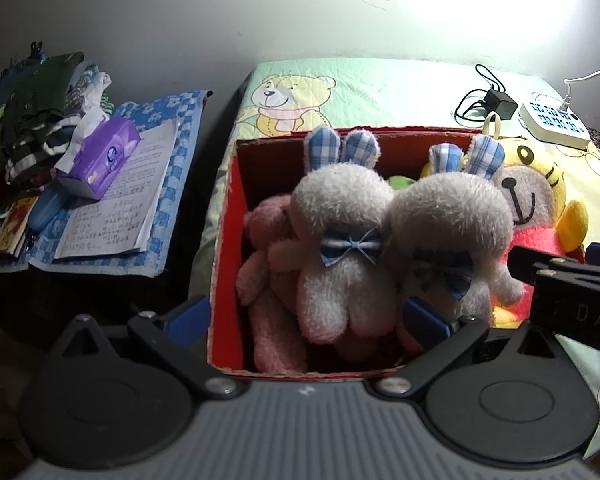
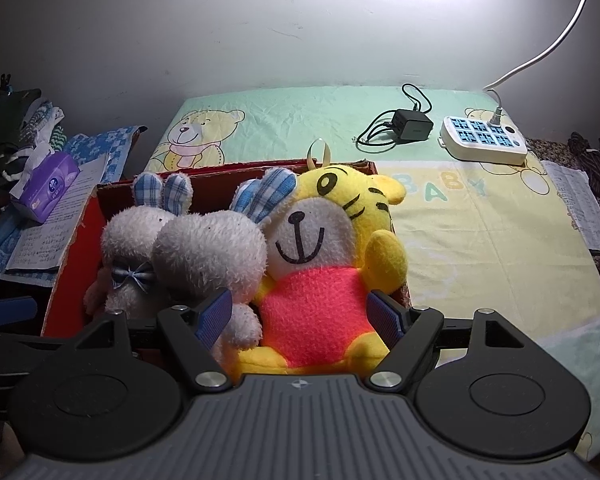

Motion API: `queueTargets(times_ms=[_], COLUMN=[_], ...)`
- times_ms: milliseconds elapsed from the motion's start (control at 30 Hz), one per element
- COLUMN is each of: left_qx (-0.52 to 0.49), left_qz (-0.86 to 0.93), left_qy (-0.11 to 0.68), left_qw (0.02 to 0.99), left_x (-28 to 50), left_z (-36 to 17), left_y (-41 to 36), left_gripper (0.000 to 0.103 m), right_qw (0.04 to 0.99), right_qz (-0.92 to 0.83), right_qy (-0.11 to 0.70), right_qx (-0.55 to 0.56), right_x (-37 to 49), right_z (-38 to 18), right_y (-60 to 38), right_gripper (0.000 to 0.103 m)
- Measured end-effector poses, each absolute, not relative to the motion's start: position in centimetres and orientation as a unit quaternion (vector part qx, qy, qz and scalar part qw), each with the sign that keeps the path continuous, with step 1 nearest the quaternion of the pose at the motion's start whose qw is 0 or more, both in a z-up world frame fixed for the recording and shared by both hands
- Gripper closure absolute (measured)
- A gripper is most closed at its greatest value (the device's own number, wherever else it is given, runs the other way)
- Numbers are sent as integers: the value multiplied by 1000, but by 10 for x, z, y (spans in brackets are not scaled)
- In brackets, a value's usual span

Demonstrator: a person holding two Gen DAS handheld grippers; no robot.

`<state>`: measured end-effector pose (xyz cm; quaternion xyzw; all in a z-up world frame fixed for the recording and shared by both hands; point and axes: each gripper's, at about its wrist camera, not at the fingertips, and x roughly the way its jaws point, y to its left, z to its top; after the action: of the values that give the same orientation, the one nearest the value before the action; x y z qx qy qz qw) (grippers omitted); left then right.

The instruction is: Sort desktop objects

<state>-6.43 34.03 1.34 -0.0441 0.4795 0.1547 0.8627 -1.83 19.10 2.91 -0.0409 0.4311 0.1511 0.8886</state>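
Box: red box [image 1: 224, 240] on the worktop, holding two white rabbits [image 1: 340, 248], a yellow tiger [image 2: 320, 280].
Left claw [image 1: 308, 316]: spread wide, empty.
Right claw [image 2: 300, 312]: open around the tiger's body.

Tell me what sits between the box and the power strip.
In the right wrist view, only bare bedsheet lies between the box and the power strip. The black charger with its coiled cord sits farther back, near the wall.
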Motion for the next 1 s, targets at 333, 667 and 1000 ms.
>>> queueTargets(times_ms=[333, 667, 1000], left_qx=[-47, -48, -49], left_qz=[150, 151, 152], left_qy=[477, 472, 474], left_qw=[865, 867, 866], left_x=[-63, -61, -63], left_z=[12, 14, 14], left_y=[342, 346, 349], left_gripper=[0, 0, 0], right_qw=[888, 888, 887], right_qz=[151, 151, 153], right_qy=[433, 431, 434], right_qx=[-41, -42, -38], right_x=[-17, -14, -15], right_z=[28, 29, 28], right_y=[194, 198, 201], right_gripper=[26, 26, 26])
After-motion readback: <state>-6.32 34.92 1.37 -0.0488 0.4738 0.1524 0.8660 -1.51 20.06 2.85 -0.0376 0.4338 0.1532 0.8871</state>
